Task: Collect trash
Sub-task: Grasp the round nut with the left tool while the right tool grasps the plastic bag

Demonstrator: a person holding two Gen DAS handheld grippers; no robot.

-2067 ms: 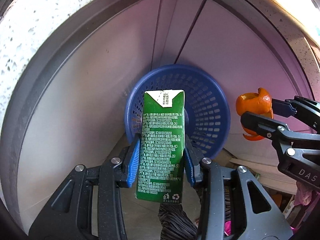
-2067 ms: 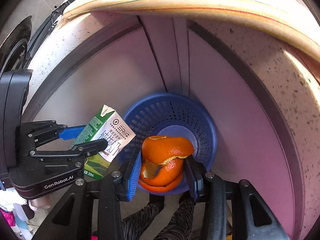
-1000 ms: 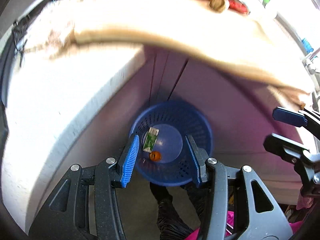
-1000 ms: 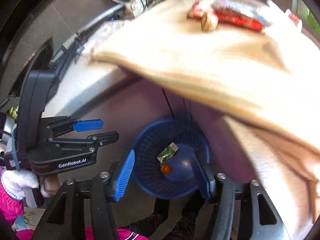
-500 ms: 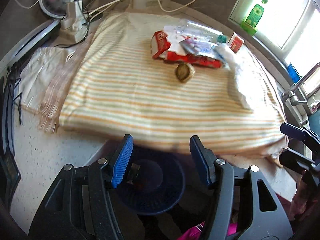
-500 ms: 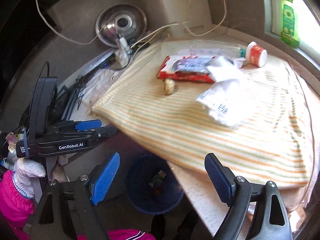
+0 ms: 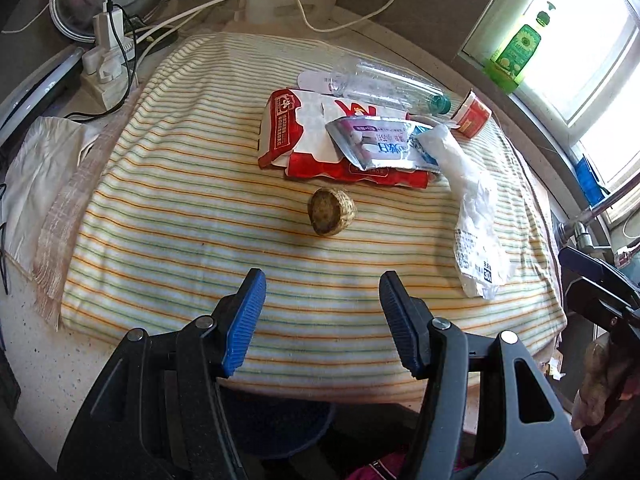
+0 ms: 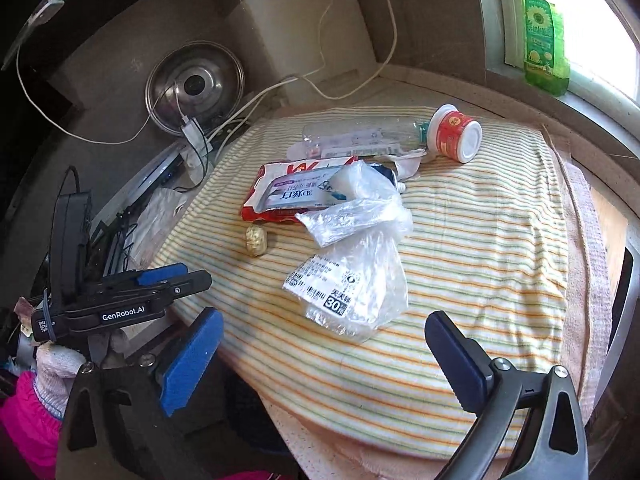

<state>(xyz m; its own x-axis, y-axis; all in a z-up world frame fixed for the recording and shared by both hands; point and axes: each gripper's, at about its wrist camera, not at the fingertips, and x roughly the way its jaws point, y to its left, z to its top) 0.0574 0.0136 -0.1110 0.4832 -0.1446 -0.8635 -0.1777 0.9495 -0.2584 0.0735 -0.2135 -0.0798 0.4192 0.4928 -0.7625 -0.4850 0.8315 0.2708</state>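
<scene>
1. Now you are holding the left hand-held gripper (image 7: 320, 320) above the near edge of the striped cloth (image 7: 180, 208) on the desk (image 7: 36, 364), its blue pads spread wide with nothing between them.
2. Your right hand-held gripper (image 8: 320, 360) is also hanging spread and empty, over the cloth's near right part.
3. The trash is lying in a cluster at the cloth's far middle: a red snack bag (image 7: 288, 128), a silver pouch (image 7: 380, 144) on top of it, and a clear plastic bag (image 8: 360, 248) trailing toward you.
4. The clear bottle (image 7: 384, 84) is lying on its side behind them, long axis running left to right, its green cap pointing right, touching a red cup (image 8: 456, 136) that is tipped over.
5. A small brown corn-cob stub (image 7: 331, 211) is sitting just in front of the red bag, cut end facing you.
</scene>
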